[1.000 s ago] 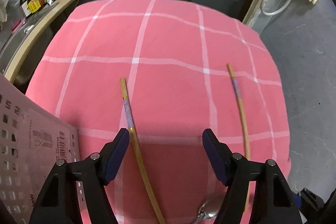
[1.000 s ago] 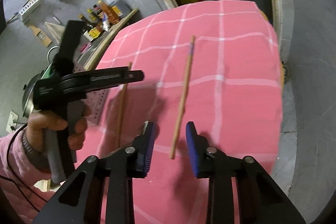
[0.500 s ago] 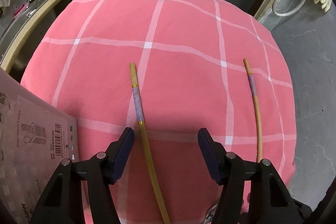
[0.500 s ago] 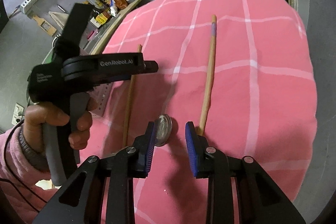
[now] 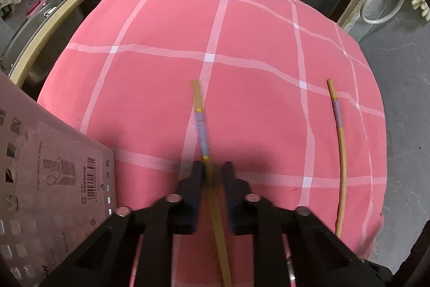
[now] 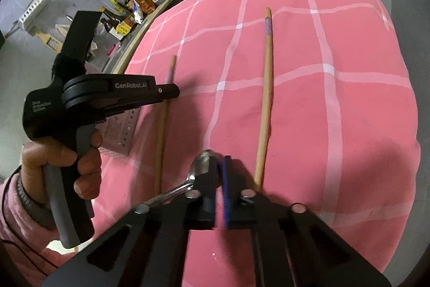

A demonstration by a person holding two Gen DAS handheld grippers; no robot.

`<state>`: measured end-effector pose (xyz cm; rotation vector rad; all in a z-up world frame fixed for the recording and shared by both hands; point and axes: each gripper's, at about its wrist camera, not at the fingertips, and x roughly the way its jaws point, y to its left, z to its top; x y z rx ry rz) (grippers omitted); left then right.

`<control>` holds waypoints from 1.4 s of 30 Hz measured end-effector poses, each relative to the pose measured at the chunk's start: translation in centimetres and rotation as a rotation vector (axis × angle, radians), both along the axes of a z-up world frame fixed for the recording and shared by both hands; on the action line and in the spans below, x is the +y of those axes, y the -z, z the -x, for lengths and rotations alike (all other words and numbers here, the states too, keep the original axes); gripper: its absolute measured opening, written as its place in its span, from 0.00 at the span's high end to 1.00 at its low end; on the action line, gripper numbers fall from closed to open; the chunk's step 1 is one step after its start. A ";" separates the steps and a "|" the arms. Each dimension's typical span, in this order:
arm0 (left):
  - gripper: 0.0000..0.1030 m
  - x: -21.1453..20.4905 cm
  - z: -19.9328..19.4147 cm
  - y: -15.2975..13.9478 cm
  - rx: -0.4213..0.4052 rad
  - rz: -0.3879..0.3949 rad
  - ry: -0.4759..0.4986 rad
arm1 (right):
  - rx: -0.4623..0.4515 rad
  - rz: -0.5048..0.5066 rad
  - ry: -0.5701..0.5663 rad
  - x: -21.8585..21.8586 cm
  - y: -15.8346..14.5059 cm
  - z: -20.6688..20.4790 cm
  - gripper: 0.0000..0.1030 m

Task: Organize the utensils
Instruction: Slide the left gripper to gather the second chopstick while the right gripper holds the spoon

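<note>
Starting at the left, the left gripper (image 5: 212, 174) has just been closing, and its jaws now look pinched on the left chopstick (image 5: 201, 125). It grips just behind the purple band, towards one end. In my judgement a hold so far from the middle could let the long free part swing or slip as it is lifted. The blur also makes the firmness of the pinch hard to judge. The soft pink checked cloth (image 5: 242, 31) could snag a dragging tip.

The right gripper (image 6: 219, 179) has also just been closing, and its jaws now meet with almost no gap. The metal spoon (image 6: 203, 166) shows at the outer face of the left finger, so I cannot tell whether its rim is caught between the pads. If it is not, the gripper will probably come up with nothing, or it may only nudge the spoon aside.

The perforated plastic utensil holder (image 5: 53, 179) lies just left of the left gripper on the cloth. The left chopstick runs between that gripper's fingers and forward beyond them. The spoon's bowl touches the right gripper's left finger, and its handle trails back to the left. The right chopstick (image 6: 264, 98) lies flat on the cloth just right of the right gripper, and no gripper holds it.
</note>
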<state>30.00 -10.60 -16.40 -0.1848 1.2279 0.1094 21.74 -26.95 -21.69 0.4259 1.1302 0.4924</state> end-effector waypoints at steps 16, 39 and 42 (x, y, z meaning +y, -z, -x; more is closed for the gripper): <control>0.93 -3.9 -2.5 -1.2 -0.012 0.167 0.094 | -0.076 0.079 0.077 -5.1 -4.2 0.8 0.98; 0.85 -7.9 -6.5 0.4 0.071 0.362 0.163 | -0.017 0.196 0.030 -8.4 -2.1 -4.4 0.98; 0.75 -8.0 -6.2 0.3 0.075 0.382 0.173 | -0.016 0.192 0.031 -8.5 -2.0 -4.3 0.98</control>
